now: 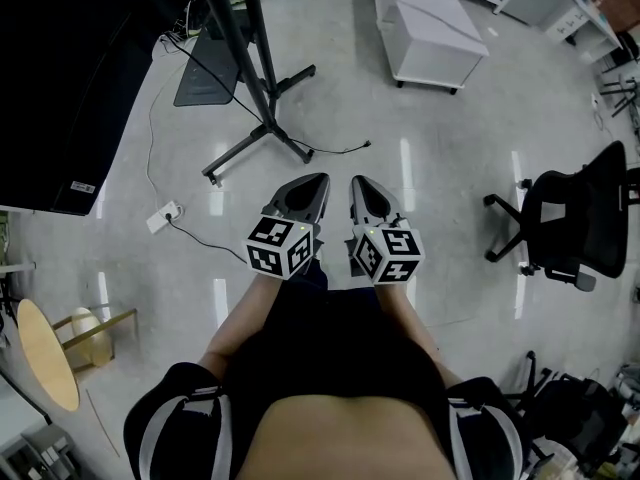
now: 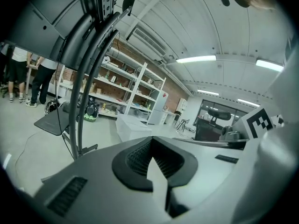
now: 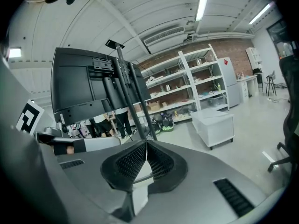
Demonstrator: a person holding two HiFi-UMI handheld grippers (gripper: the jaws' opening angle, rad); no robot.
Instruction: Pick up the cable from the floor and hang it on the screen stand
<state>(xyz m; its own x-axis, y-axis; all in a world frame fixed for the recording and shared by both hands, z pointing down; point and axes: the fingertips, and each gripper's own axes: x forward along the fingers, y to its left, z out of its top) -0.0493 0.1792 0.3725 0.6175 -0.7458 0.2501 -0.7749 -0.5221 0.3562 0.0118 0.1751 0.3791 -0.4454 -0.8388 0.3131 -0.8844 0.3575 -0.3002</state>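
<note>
A thin black cable (image 1: 338,152) lies on the grey floor, running from the foot of the screen stand (image 1: 262,108) toward the right. The stand's black poles rise beside a large dark screen (image 1: 60,88). In the head view my left gripper (image 1: 320,181) and right gripper (image 1: 356,183) are held side by side in front of the person's body, short of the cable and above the floor. Both are shut with nothing between the jaws. The left gripper view shows the stand's poles (image 2: 86,78) close at the left, and the right gripper view shows the screen's back (image 3: 79,83).
A white power strip (image 1: 163,216) with its own lead lies on the floor at the left. A white wheeled cabinet (image 1: 430,28) stands at the back, a black office chair (image 1: 575,218) at the right, a round wooden table (image 1: 45,353) at the lower left. People (image 2: 28,76) stand by the shelves.
</note>
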